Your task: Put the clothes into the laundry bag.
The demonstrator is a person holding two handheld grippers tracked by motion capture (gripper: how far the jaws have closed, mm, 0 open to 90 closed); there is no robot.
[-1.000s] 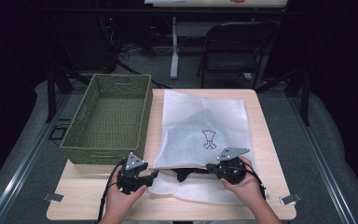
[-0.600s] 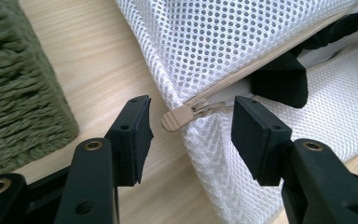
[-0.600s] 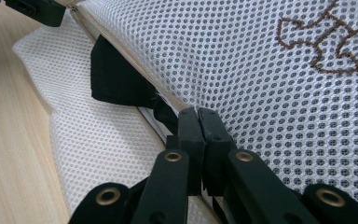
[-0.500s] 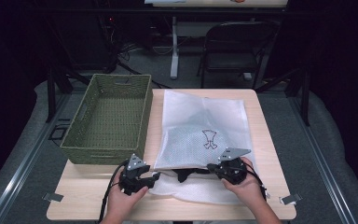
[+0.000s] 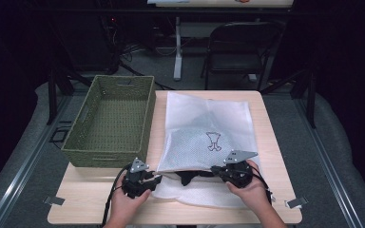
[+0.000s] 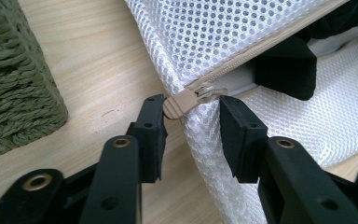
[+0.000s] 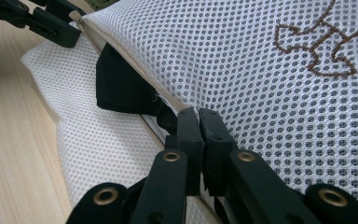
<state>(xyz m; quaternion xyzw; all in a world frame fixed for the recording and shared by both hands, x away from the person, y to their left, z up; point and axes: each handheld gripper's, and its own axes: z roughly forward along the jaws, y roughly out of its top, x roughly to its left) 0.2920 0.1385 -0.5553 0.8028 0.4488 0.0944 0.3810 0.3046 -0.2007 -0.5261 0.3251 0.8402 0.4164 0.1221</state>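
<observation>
A white mesh laundry bag (image 5: 209,121) with a brown emblem lies on the table, its zip open along the near edge. A black garment (image 5: 187,176) pokes out of that opening. My left gripper (image 6: 191,105) straddles the beige zip end tab (image 6: 177,101) at the bag's left corner. Its jaws have just been closing; one pad (image 6: 154,116) touches the tab, the other pad stands apart, so it is open. The zip slider (image 6: 206,89) sits just behind the tab. My right gripper (image 7: 198,114) is shut on the bag's upper zip edge, lifting it over the garment (image 7: 121,88).
A green woven basket (image 5: 114,118) stands empty at the table's left, close beside the left gripper (image 5: 158,179). A folding chair (image 5: 242,47) and cables are on the floor beyond the far edge. Bare wood (image 5: 85,204) lies in front of the left hand.
The left gripper has edged slightly toward the bag's corner. The right hand holds the same spot on the bag's edge.
</observation>
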